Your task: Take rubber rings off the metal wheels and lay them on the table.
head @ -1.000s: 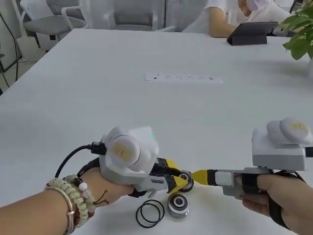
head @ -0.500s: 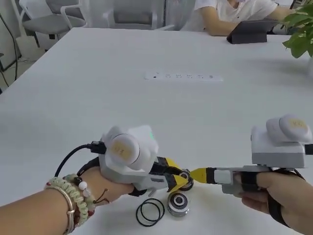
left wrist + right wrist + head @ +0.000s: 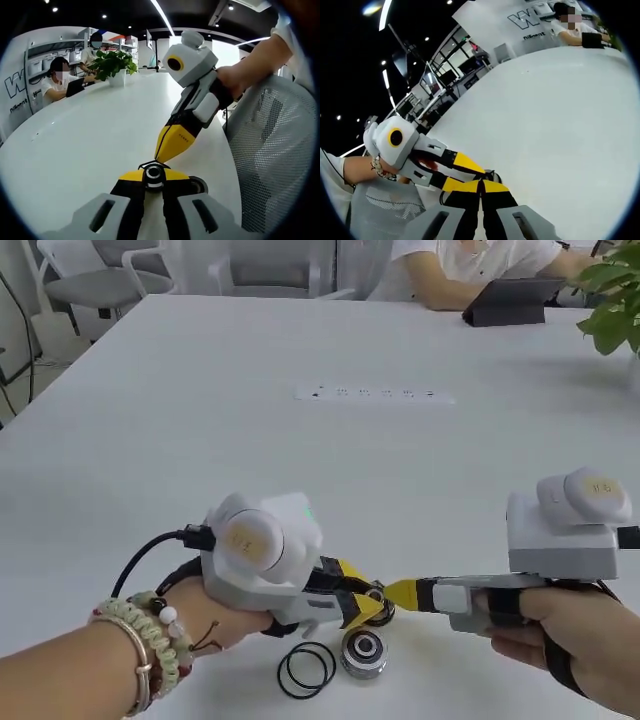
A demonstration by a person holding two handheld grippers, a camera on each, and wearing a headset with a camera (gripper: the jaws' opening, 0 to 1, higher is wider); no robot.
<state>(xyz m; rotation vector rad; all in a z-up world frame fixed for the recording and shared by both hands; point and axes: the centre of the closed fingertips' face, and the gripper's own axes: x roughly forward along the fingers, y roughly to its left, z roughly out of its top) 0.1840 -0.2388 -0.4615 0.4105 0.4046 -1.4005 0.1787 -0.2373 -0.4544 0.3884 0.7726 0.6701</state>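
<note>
Nearest to me on the table (image 3: 300, 470): two loose rings (image 3: 307, 671), black, overlapping each other and lying flat. Just right of them a second wheel (image 3: 363, 652) rests on the surface, bare metal with a dark hub, apart from both tools.

Just beyond these, my left gripper (image 3: 372, 605) has its jaws closed on a metal wheel (image 3: 153, 172), held just above the table. One yellow tip sits on each side of the wheel, hub facing the left gripper view.

My right gripper (image 3: 393, 594) comes in from the opposite side, tip to tip with the left. Its jaws are drawn together to a thin seam in the right gripper view. In the left gripper view its point meets the far edge of the held wheel, where a thin black rubber ring (image 3: 149, 163) stands a little proud of the rim. It looks pinched there, but the contact is too small to be certain.

Mid-table: a flush socket strip (image 3: 375, 395).

Far end: a seated person (image 3: 450, 270) behind a dark tablet (image 3: 510, 302), a green plant (image 3: 610, 310) at the right edge, and grey chairs (image 3: 95, 280) at the left.
</note>
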